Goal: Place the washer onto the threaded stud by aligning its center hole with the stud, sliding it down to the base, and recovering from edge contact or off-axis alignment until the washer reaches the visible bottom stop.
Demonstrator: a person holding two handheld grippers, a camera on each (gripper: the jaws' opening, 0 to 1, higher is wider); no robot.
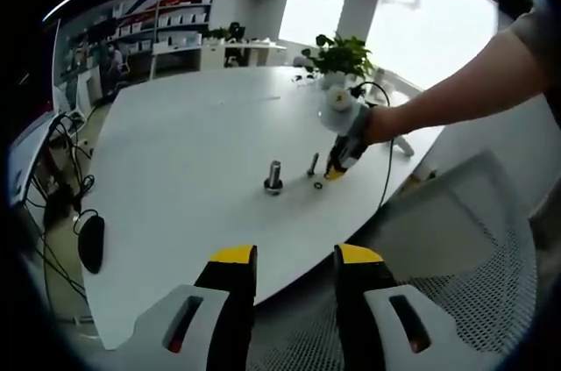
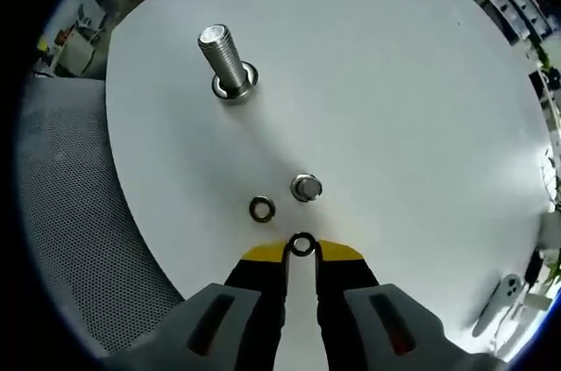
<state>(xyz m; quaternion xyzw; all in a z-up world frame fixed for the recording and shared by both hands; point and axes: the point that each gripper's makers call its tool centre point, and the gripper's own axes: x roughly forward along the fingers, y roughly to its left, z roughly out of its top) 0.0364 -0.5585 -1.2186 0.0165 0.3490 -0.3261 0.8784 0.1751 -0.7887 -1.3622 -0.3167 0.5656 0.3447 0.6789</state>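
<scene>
Right gripper [image 2: 301, 248] pinched a small dark metal washer [image 2: 302, 244] at lower centre. I saw a short steel stud [image 2: 306, 187] just above, another ring [image 2: 261, 209] beside it. Left gripper [image 1: 294, 259] hung open, off the white table [image 1: 193, 125].

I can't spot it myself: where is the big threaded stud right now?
In the right gripper view the stud stands upright on the white table, upper left, beyond the small bolt and loose washer.

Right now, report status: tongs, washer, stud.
Right tongs low over the table, shut on washer. Left tongs open, holding nothing. Small stud just ahead, bare; second washer beside it.
</scene>
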